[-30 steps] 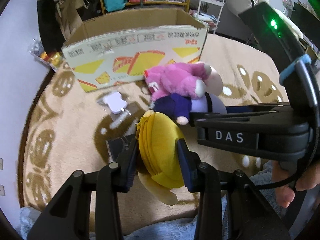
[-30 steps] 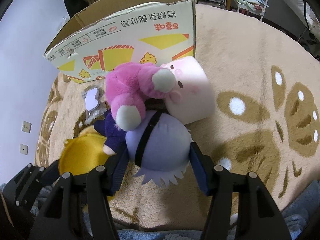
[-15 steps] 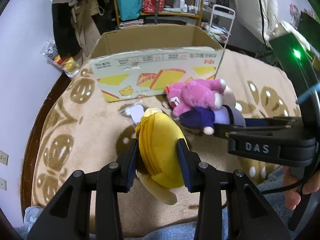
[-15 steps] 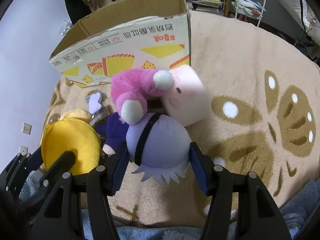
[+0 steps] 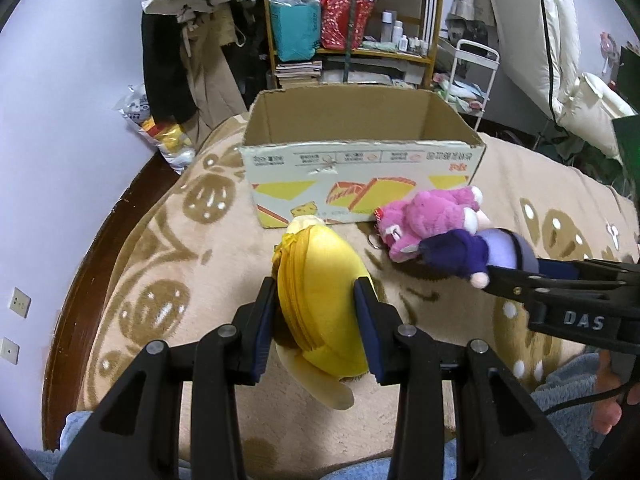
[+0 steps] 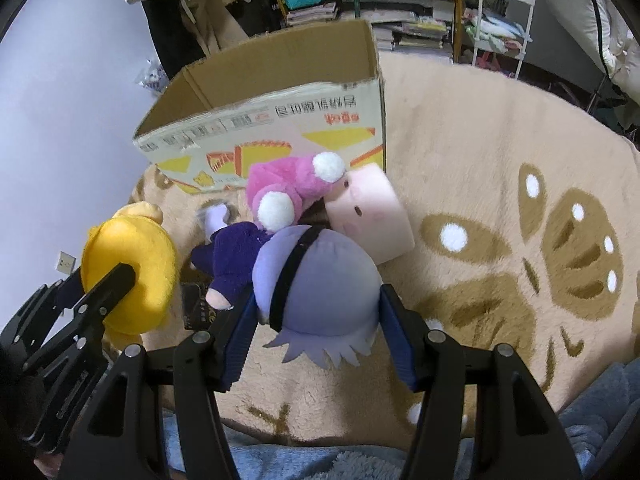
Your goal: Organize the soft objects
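My left gripper (image 5: 316, 314) is shut on a yellow plush toy (image 5: 320, 300) and holds it above the rug; it also shows in the right wrist view (image 6: 132, 276). My right gripper (image 6: 316, 320) is shut on a lavender plush doll (image 6: 316, 280) with dark purple sleeves. A pink plush bear (image 6: 288, 192) rests on the doll, against a pale pink square plush (image 6: 372, 216). The open cardboard box (image 5: 360, 152) stands just behind the toys, and I see nothing inside it.
A beige rug with brown face patterns (image 6: 500, 200) covers the floor. A small white item in a clear bag (image 6: 216, 216) lies by the box. Shelves with bags (image 5: 344, 20), a white cart (image 5: 476, 72) and hanging clothes (image 5: 172, 60) stand behind the box.
Both grippers have risen with their toys. The yellow plush is lifted off the rug, and the box opening has come into view from above.
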`<state>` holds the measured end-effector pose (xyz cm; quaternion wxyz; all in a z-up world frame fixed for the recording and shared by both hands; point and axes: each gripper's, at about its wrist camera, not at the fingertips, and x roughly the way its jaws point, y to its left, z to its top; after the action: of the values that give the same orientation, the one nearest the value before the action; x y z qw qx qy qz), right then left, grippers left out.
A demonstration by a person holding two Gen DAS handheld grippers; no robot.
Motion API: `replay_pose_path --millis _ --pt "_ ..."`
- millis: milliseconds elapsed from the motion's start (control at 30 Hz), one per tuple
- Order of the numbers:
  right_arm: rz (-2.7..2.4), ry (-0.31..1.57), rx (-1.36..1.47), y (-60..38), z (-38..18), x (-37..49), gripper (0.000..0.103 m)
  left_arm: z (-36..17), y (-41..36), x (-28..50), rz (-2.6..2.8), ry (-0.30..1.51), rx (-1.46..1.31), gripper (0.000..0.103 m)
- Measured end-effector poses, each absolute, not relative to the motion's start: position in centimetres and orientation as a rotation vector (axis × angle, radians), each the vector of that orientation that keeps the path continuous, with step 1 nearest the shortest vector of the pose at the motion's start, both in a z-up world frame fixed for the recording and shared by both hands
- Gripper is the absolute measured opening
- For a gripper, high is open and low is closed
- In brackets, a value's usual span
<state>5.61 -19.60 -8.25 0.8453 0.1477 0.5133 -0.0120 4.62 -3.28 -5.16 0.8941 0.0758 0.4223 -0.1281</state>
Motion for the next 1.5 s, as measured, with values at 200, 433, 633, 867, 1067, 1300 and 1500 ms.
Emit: replay_pose_path --millis 200,433,633,867,1067,1300,1500 --pt "-0.037 1.01 0.302 -19.6 -6.9 4.9 0.063 -4.3 -2.7 4.4 -0.225 0.82 0.169 0.038" --pt "-0.071 0.858 0.276 -19.5 -4.5 4.3 0.063 -2.5 -2.1 3.9 -0.202 0.735 0.172 0.038" --pt "-0.08 0.716 0.288 -19.7 -2.4 3.7 0.063 -0.9 -1.3 3.7 -0.188 0.673 0.158 0.038" --pt "-0.093 0.555 0.264 -19.6 -0.1 3.2 0.063 0.9 -0.6 3.5 -0.178 0.607 0.148 0.038" --pt "-0.109 0.465 0.24 -18.8 1.1 3.7 0.063 2.3 -1.1 3.8 -0.184 0.568 0.159 0.038" --pt "-0.113 0.404 0.222 -18.6 2.7 5.2 0.063 3.8 -1.9 4.4 -0.171 0.49 0.186 0.038" --pt "-0.109 0.366 0.189 -18.1 4.4 7.2 0.063 6.0 -2.3 6.0 -0.176 0.434 0.181 0.038"
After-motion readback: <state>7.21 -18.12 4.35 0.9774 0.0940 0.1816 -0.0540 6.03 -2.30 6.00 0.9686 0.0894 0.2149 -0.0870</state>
